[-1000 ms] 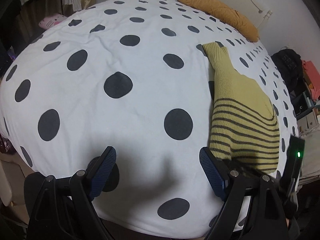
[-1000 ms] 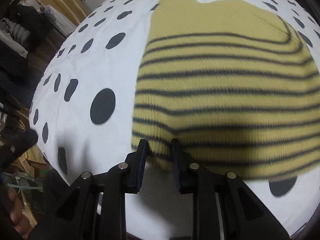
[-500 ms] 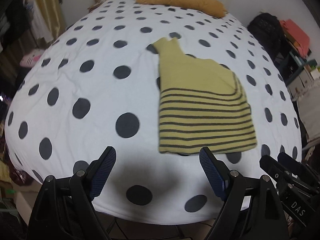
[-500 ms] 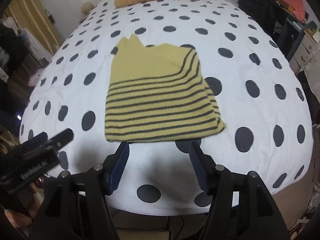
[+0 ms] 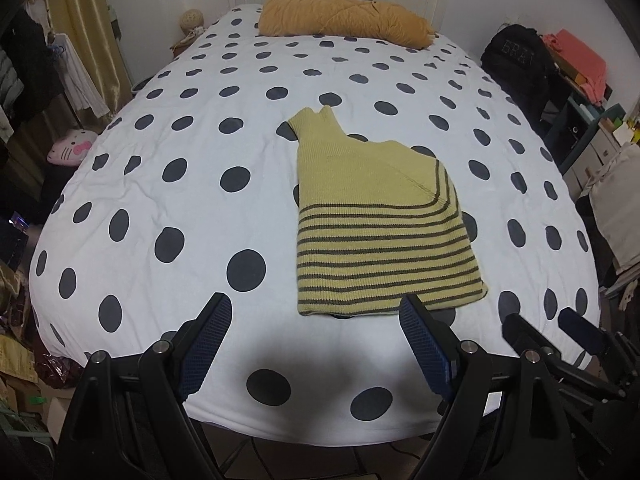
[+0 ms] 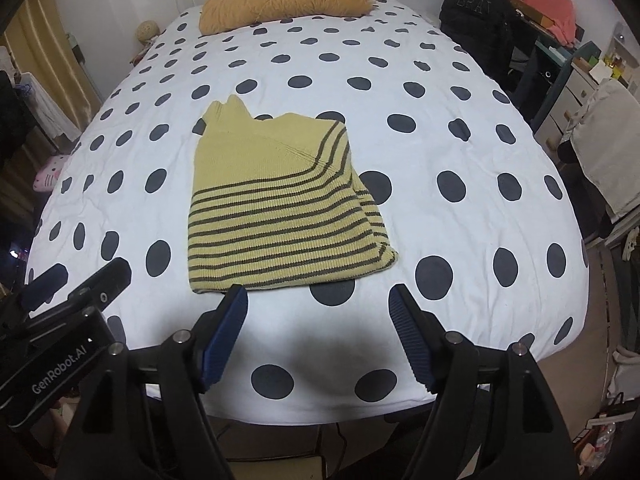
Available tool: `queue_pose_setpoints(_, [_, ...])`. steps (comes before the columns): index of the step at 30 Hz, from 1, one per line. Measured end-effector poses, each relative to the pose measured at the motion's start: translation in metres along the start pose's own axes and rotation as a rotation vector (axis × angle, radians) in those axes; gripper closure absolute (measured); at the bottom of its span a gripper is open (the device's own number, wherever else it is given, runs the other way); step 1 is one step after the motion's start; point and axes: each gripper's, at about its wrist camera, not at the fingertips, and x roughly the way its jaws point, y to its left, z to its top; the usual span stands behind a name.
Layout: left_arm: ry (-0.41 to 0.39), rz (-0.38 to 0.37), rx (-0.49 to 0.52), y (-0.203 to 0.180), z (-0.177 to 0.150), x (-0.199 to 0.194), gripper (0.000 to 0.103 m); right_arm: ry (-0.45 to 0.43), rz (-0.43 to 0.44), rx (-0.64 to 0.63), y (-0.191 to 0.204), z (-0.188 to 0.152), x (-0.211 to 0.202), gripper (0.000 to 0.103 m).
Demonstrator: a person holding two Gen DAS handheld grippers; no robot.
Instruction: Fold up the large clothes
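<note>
Sweater [image 5: 372,224] lay folded on the bed [image 5: 160,184] at twelve o'clock from my right tool [image 6: 316,322], whose jaws had just been opening, and left tool [image 5: 316,330], both spread and empty, so I judged squaring its edges best.

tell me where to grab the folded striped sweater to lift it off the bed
Probably the striped sweater is best taken by its near hem, coming in low from the foot of the bed. That edge is straight, layered and closest; one gripper near each hem corner would keep the fold together.
</note>
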Motion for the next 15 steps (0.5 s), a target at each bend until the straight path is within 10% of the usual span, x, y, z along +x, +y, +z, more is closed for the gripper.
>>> queue_pose_setpoints(15, [0.033,0.005,-0.049,0.009,-0.013,-0.003,0.017,0.017,-0.040,-0.032,0.007,-0.008,-0.009,0.025])
